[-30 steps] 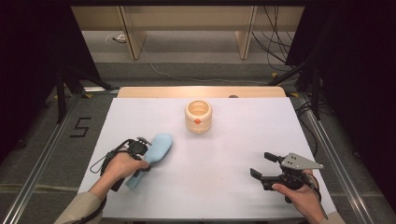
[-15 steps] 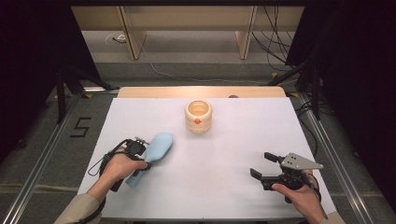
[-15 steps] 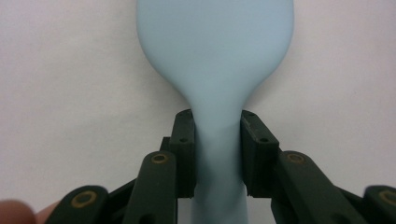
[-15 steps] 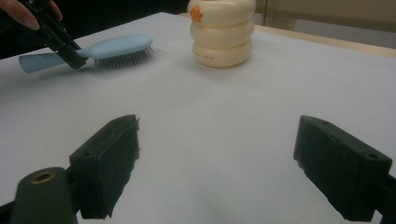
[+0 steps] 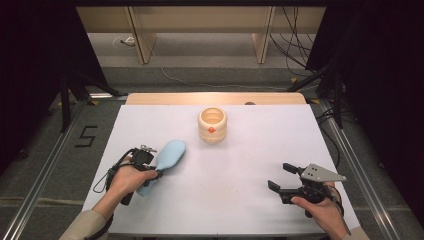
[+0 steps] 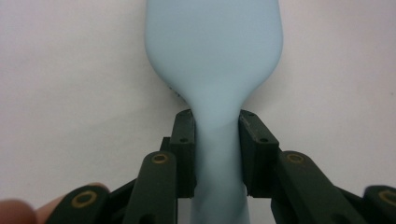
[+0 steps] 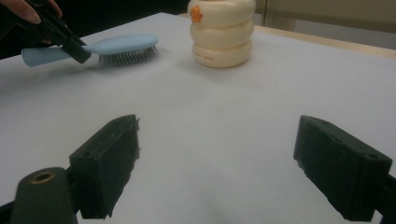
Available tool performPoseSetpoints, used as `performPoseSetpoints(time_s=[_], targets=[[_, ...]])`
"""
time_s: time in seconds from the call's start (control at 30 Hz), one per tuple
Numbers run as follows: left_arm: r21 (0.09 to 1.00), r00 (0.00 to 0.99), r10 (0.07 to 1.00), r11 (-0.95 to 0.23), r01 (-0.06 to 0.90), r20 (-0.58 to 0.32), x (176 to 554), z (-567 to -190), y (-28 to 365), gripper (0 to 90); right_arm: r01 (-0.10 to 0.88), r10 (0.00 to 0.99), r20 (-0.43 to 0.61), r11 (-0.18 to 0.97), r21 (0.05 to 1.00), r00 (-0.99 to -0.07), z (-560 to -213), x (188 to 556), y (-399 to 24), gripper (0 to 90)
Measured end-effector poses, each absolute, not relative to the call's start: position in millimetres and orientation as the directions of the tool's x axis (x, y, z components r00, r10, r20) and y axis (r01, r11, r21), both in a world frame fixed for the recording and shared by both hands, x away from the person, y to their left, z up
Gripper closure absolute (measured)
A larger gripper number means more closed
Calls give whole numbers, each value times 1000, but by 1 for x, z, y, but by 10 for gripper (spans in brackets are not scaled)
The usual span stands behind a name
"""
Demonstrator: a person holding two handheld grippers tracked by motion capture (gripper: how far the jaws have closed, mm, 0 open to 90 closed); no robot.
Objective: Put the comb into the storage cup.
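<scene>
High view: the left gripper (image 5: 150, 167), at lower left of the frame, is clamped on the neck of a light blue hairbrush (image 5: 169, 155), whose head points up and right across the white table (image 5: 240, 200). A cream ribbed jar (image 5: 212, 125) stands upper centre, well apart from the brush. The right gripper (image 5: 281, 177), lower right, has its jaws spread with nothing between them.

Left gripper view: both pads (image 6: 184, 149) press the brush handle (image 6: 217, 154) at lower centre; the head widens toward the top.

Right gripper view: the brush (image 7: 119, 46) lies bristles down at upper left, the jar (image 7: 222, 30) at top centre.
</scene>
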State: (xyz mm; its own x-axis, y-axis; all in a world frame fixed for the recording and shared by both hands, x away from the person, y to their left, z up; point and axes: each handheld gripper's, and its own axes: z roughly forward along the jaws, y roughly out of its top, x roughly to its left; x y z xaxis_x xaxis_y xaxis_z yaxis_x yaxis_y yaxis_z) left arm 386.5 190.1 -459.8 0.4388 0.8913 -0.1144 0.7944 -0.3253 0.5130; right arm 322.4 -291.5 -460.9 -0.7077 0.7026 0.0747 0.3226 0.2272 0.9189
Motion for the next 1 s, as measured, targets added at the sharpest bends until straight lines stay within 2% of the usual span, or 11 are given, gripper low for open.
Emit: performPoseSetpoints(time_s=[0.6, 1.0], targets=[[650, 414, 904, -250, 717, -110, 384, -453, 190, 694, 322, 703, 75, 226, 919, -708, -461, 323, -291, 152], [772, 399, 904, -141, 620, -155, 374, -447, 192, 694, 330, 697, 94, 212, 920, -711, -460, 322, -288, 151]])
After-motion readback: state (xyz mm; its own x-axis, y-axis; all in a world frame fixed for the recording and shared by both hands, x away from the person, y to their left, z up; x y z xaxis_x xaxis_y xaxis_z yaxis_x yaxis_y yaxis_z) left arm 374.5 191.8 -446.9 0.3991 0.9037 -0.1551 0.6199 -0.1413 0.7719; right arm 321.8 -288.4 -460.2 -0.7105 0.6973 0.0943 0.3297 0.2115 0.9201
